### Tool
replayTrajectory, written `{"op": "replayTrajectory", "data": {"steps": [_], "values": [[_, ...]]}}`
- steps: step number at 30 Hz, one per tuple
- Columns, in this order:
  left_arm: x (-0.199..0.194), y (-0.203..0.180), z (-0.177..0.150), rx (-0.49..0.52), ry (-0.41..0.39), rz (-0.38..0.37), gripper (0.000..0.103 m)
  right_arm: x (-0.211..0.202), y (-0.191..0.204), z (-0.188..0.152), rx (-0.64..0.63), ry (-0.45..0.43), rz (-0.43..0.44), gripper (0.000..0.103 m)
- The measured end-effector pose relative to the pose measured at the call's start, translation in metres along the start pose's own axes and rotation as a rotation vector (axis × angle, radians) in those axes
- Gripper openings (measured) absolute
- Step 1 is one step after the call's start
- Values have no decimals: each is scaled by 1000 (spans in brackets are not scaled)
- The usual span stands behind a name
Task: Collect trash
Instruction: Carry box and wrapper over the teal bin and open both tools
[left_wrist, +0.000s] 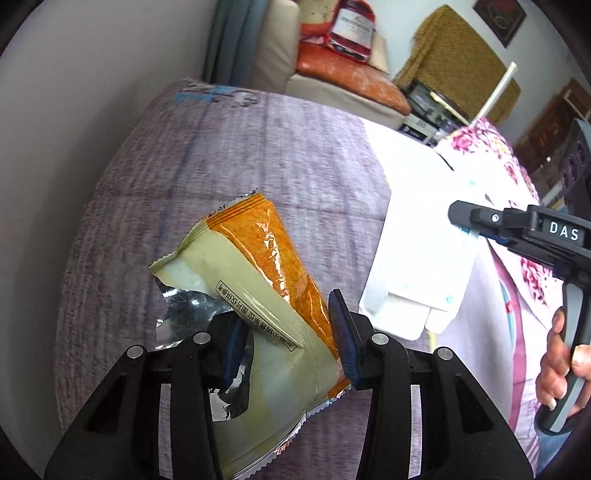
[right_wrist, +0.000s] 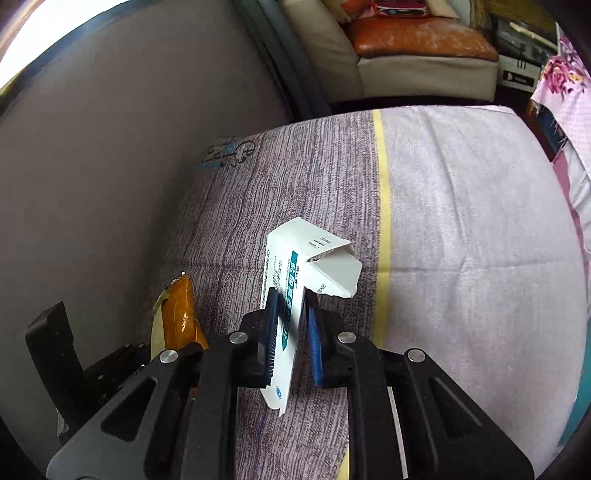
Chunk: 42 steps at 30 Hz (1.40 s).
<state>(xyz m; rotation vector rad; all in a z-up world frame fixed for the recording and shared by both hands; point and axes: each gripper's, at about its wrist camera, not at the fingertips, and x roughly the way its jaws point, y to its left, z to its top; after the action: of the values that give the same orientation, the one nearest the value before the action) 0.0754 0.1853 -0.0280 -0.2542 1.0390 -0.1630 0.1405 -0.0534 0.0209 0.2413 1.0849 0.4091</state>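
The left gripper (left_wrist: 288, 339) pinches an orange and cream snack wrapper (left_wrist: 255, 291) between its blue fingers (left_wrist: 343, 336); the wrapper hangs above the purple bedspread (left_wrist: 258, 155), its torn silver inside showing at the left. Its lower end is cut off by the bottom edge of the left wrist view, and the printed text on it is too small to read. The right gripper (right_wrist: 291, 328) has its fingers (right_wrist: 271, 328) pressed against a flattened white carton (right_wrist: 291, 295) with teal print, held upright over the bedspread (right_wrist: 461, 221). The carton's open top flap juts right; its bottom end is hidden behind the gripper body. In the left wrist view the carton (left_wrist: 417, 258) is blurred, and the person's hand (left_wrist: 561, 365) on the right gripper's handle is cut off by the frame edge. In the right wrist view only a sliver of the wrapper (right_wrist: 181, 314) shows.
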Motion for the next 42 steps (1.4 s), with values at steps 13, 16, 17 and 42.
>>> {"op": "replayTrajectory", "data": {"steps": [13, 16, 17, 42], "values": [[8, -124, -7, 182, 26, -98, 43, -87, -76, -42, 125, -147, -71, 14], [12, -163, -13, 244, 35, -121, 43, -111, -104, -54, 176, -188, -92, 14], [13, -175, -14, 261, 38, -128, 43, -120, -114, -58, 196, -203, -96, 14], [86, -418, -65, 631, 164, -161, 43, -255, -331, -163, 530, -448, -245, 14]]}}
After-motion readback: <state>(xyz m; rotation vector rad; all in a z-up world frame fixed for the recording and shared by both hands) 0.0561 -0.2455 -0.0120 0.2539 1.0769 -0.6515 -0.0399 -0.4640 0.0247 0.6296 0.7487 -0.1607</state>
